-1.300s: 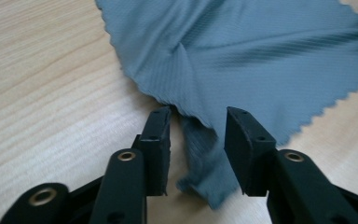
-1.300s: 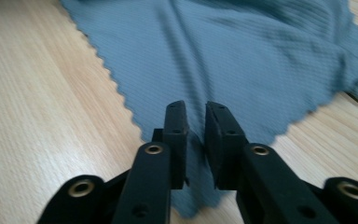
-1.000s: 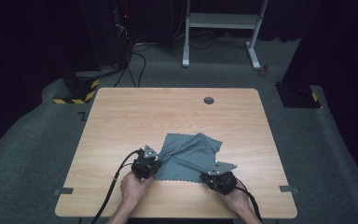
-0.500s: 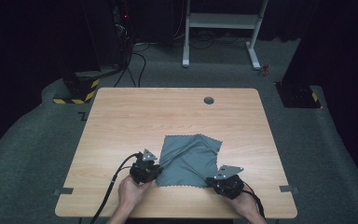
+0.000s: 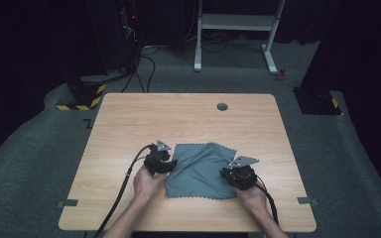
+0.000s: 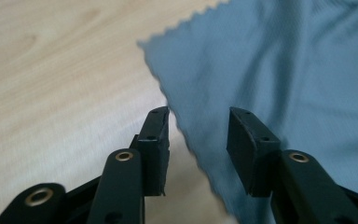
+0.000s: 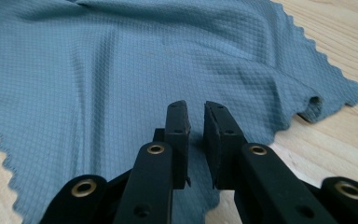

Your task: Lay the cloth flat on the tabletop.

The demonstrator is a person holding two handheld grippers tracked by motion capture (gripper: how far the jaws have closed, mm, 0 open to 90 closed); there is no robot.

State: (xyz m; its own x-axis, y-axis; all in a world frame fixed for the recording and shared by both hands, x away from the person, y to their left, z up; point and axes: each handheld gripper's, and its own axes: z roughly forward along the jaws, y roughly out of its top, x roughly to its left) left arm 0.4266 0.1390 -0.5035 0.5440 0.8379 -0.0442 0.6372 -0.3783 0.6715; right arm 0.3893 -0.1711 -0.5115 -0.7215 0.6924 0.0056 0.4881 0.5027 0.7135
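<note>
A grey-blue cloth [image 5: 201, 171] with a zigzag edge lies spread on the wooden table [image 5: 178, 114]. My left gripper [image 5: 167, 166] sits at the cloth's left edge. Its jaws have just been opening, and in the left gripper view it [image 6: 198, 126] stands open with the cloth [image 6: 284, 70] edge running beneath the gap, not pinched. My right gripper [image 5: 226, 173] rests at the cloth's right side. Its jaws have just been opening too; in the right gripper view it [image 7: 196, 116] shows a narrow gap above the cloth [image 7: 121, 70], with nothing clamped.
A round cable hole [image 5: 222, 106] sits near the table's far edge. Cables [image 5: 124, 183] trail from both grippers toward the near edge. Beyond the table stand a white desk frame [image 5: 233, 29] and dark equipment on grey carpet.
Both grippers have let go of the cloth, which now lies flatter with a straight near edge. Both hands have shifted a little farther from the near table edge.
</note>
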